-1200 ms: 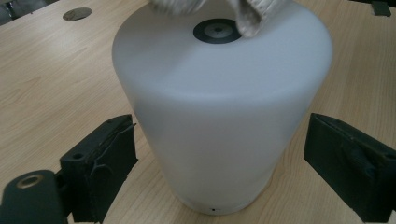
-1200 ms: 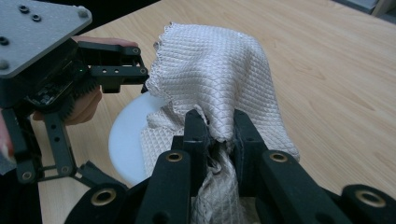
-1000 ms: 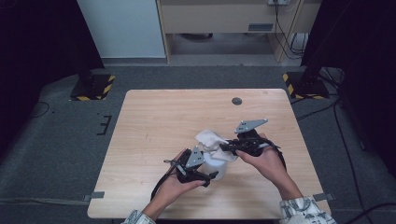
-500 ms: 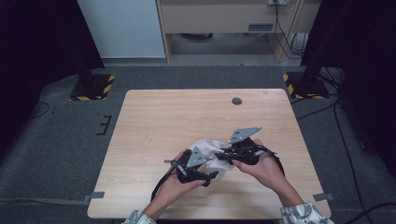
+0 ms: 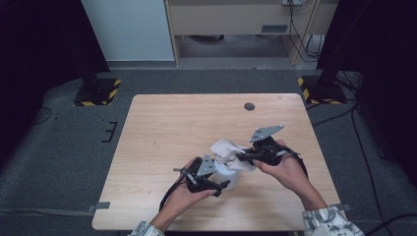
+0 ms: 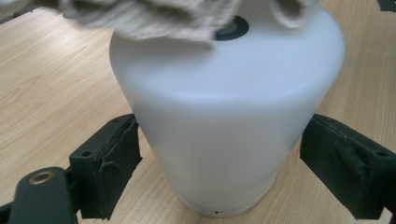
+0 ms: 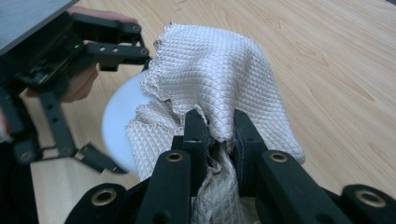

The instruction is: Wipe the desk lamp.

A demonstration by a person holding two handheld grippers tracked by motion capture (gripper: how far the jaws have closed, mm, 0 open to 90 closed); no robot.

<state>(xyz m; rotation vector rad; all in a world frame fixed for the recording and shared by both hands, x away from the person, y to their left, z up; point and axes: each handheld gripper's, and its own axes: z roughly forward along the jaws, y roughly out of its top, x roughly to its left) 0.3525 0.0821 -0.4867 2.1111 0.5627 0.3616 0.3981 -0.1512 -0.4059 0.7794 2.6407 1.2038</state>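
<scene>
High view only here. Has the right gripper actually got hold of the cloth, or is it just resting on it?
Observer: It has hold of it. In the right gripper view the right gripper is shut on a fold of the cloth.
Operator: What's under the cloth?
Observer: A smooth white jar with a dark round hole in its far end. The cloth drapes over that end.
Operator: Is the left gripper clamped on it?
Observer: The left gripper has a jaw on each side of the jar. I cannot tell whether the pads press on it.
</scene>
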